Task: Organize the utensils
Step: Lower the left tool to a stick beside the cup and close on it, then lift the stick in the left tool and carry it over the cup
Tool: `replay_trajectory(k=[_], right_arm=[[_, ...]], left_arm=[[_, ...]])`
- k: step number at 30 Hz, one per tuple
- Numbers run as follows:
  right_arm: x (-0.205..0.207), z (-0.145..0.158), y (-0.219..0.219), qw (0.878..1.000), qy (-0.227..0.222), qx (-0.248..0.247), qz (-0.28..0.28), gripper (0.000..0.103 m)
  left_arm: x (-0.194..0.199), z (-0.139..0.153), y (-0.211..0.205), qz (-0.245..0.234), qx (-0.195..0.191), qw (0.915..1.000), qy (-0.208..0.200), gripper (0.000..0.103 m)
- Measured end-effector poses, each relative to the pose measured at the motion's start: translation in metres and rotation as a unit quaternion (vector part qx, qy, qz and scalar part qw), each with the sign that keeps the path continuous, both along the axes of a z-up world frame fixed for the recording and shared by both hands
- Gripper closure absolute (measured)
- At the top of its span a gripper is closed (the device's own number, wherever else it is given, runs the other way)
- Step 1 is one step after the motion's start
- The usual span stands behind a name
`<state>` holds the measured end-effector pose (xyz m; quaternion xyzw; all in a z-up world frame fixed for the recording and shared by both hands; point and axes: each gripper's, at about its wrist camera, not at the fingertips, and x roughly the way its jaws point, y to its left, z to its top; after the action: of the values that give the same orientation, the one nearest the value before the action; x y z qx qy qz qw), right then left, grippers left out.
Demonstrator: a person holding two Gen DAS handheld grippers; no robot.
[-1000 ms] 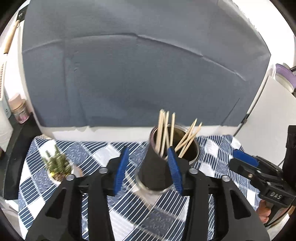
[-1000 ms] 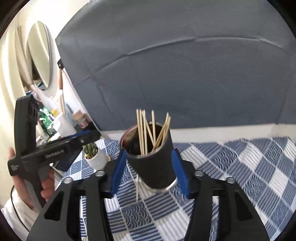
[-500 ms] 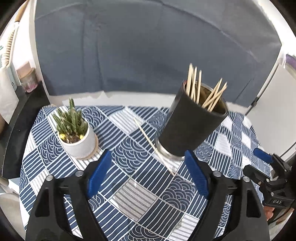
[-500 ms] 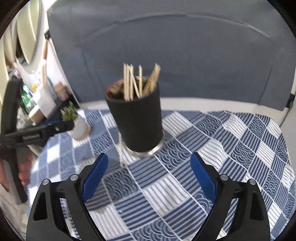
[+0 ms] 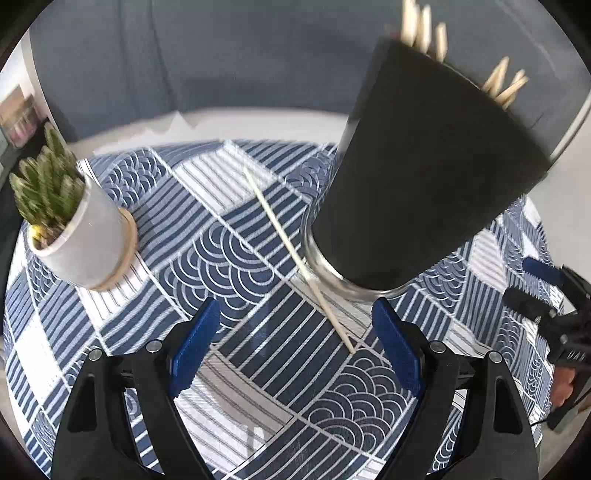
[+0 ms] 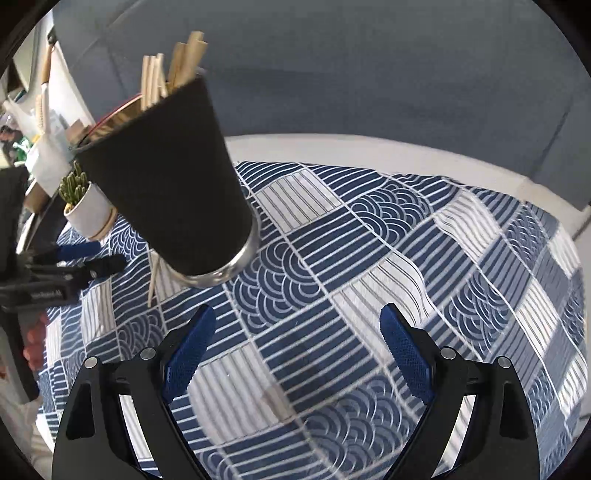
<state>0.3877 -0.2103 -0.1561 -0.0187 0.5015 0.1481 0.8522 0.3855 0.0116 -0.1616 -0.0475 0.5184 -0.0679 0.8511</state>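
Standing on the patterned tablecloth point(image 5: 236, 258): black cup point(image 5: 424, 177) with metal base, upright, bundle of wooden sticks point(image 5: 424, 33) poking out of its top. Lying flat on the cloth, one loose stick point(image 5: 295, 254), running diagonally, its middle just beside the cup's base on the left. Left gripper point(image 5: 295, 347) spread wide, nothing between the blue pads point(image 5: 194, 345); near end of the loose stick between the two fingers, not touched. Right gripper point(image 6: 297, 354) likewise spread wide and holding nothing, over bare cloth to the right of the cup. Free cloth stretching right toward the far table edge point(image 6: 369, 142); grey backdrop point(image 6: 369, 74) behind. Small white pot with cactus point(image 5: 77, 225) left of the cup, well apart from the stick. Cluttered shelf point(image 6: 40, 122) at far left, blurred.
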Motion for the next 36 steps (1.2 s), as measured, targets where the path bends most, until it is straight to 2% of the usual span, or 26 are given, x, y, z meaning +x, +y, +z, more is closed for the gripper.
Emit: replay_trajectory(k=[4, 12, 14, 17, 19, 20, 21, 24, 27, 29, 36], right_arm=[[0.018, -0.021, -0.006, 1.0, 0.021, -0.004, 0.015, 0.017], [0.032, -0.045, -0.017, 0.999, 0.044, 0.0, -0.003, 0.017], [0.033, -0.048, -0.017, 0.999, 0.048, -0.007, -0.001, 0.02], [0.033, -0.048, -0.016, 0.999, 0.05, -0.017, 0.002, 0.039], [0.035, -0.047, -0.015, 0.998, 0.054, -0.018, 0.006, 0.069], [0.035, -0.046, -0.016, 0.998, 0.062, -0.013, 0.006, 0.076], [0.035, -0.046, -0.017, 0.998, 0.066, -0.007, 0.005, 0.089], [0.032, -0.044, -0.02, 0.998, 0.071, -0.001, -0.002, 0.095], [0.027, -0.04, -0.021, 0.997, 0.074, 0.007, -0.013, 0.095], [0.022, -0.036, -0.022, 0.997, 0.072, 0.012, -0.021, 0.095], [-0.008, -0.002, -0.011, 0.998, 0.046, 0.029, -0.036, 0.095]], left_arm=[[0.007, -0.017, -0.005, 0.007, 0.019, 0.9996, 0.02, 0.02], [0.021, -0.034, -0.014, 0.017, 0.075, 0.9964, 0.034, 0.02], [0.023, -0.033, -0.017, 0.016, 0.075, 0.9965, 0.034, 0.027], [0.028, -0.029, -0.017, 0.023, 0.073, 0.9964, 0.034, 0.051], [0.031, -0.025, -0.015, 0.022, 0.071, 0.9966, 0.037, 0.086], [0.031, -0.024, -0.013, 0.021, 0.068, 0.9966, 0.04, 0.093], [0.031, -0.024, -0.01, 0.02, 0.06, 0.9969, 0.047, 0.097], [0.026, -0.023, 0.0, 0.026, 0.042, 0.997, 0.059, 0.098], [0.015, -0.022, 0.01, 0.028, 0.02, 0.9972, 0.067, 0.098], [0.007, -0.02, 0.014, 0.025, 0.022, 0.9971, 0.068, 0.098], [-0.029, 0.015, 0.038, 0.027, -0.005, 0.9988, 0.039, 0.098]])
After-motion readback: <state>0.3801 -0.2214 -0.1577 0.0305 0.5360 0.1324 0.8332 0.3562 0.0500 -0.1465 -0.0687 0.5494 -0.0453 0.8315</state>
